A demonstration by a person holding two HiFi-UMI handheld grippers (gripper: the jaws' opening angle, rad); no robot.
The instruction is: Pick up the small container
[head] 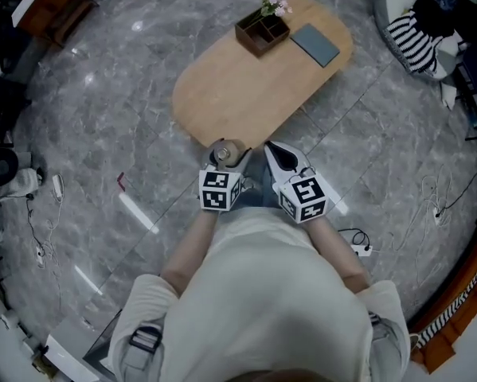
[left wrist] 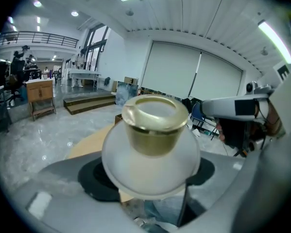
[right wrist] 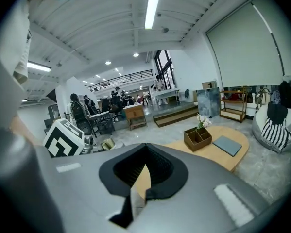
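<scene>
The small container is a frosted white jar with a gold top. It sits between the grey jaws of my left gripper, which is shut on it and holds it upright in the air. In the head view the container and left gripper hang over the near end of the oval wooden table. My right gripper is close beside it on the right. Its black pads meet with nothing between them. The right gripper view shows the gold top at its left.
On the table's far end stand a wooden organiser box with flowers and a grey notebook. A beanbag with a striped cushion lies at the far right. Cables and a power strip lie on the marble floor.
</scene>
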